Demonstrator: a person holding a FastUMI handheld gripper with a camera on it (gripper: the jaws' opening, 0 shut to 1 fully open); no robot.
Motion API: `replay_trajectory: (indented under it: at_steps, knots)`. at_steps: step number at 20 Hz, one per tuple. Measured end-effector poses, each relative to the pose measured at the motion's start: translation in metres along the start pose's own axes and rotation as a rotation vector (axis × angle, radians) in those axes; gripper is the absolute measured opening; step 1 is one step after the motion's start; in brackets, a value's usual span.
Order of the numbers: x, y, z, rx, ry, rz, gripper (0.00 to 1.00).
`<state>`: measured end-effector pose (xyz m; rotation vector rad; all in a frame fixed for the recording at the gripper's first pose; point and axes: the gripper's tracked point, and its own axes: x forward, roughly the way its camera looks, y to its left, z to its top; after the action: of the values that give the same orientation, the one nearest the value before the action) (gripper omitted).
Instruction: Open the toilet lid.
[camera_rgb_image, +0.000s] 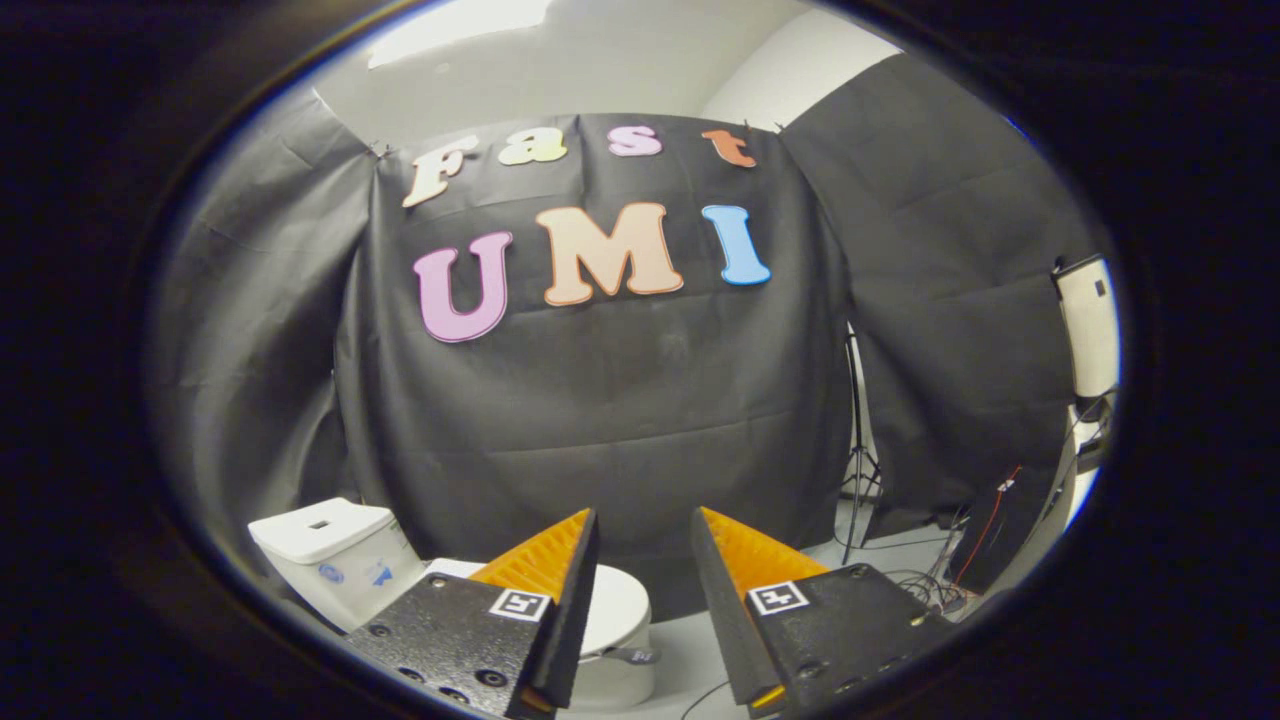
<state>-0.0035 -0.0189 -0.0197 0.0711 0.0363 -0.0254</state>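
Tongs (645, 530) parted, holding nothing, toilet lid (618, 605) down beyond them, blue tank (335, 560) marks unreadable

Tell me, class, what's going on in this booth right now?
A person holds a gripper aimed into a black-draped booth. Its fingers stand open and hold nothing. Below and beyond them sits a white toilet, its lid closed, with the tank off to the left. The gripper has not yet touched the lid. A stand and cables sit to the right.
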Motion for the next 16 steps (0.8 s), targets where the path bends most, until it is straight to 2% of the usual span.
replay_trajectory:
  at_steps: [7,16]
  knots:
    - [-0.006,-0.02,-0.01,0.035,0.021,-0.056,0.58]
    - [-0.002,-0.025,-0.019,0.073,0.051,-0.062,0.58]
